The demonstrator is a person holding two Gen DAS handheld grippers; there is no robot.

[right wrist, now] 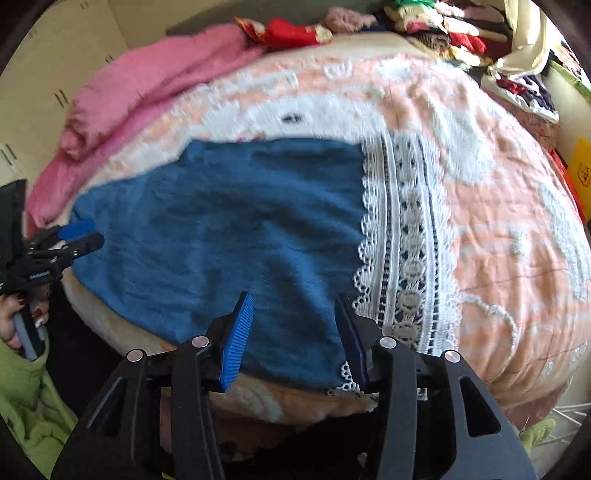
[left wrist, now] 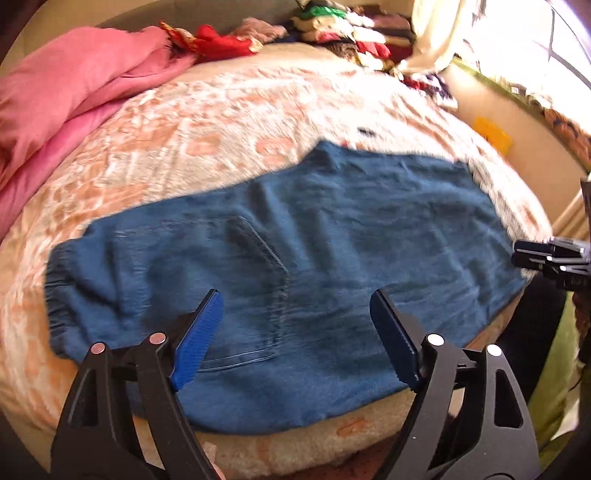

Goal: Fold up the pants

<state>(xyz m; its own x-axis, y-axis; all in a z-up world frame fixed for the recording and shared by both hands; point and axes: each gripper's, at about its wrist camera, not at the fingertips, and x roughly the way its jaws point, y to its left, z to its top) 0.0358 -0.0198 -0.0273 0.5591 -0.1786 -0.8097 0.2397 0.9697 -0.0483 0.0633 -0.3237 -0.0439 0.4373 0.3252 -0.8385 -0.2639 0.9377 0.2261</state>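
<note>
While both tools are held above the near edge of the bed, the blue pants point(left wrist: 295, 266) are seen spread flat across the peach-and-white blanket point(left wrist: 207, 122), waistband to the left and lace-trimmed hems point(right wrist: 402, 251) to the right. The left gripper point(left wrist: 295, 332) is held wide apart, its blue pads point(left wrist: 197, 339) poised over the seat of the pants near the back pocket point(left wrist: 255, 266); nothing is caught between them, and contact with the cloth cannot be made out. The right gripper point(right wrist: 295, 328) is likewise spread, though less widely, over the leg end of the pants just beside the white lace; nothing is gripped there either. In the right wrist view the left tool is seen at the far left, close to the near edge of the denim. A pink quilt point(left wrist: 62, 92) is bunched at the far left of the bed, and a heap of mixed clothes point(left wrist: 351, 33) is piled at the far side.
</note>
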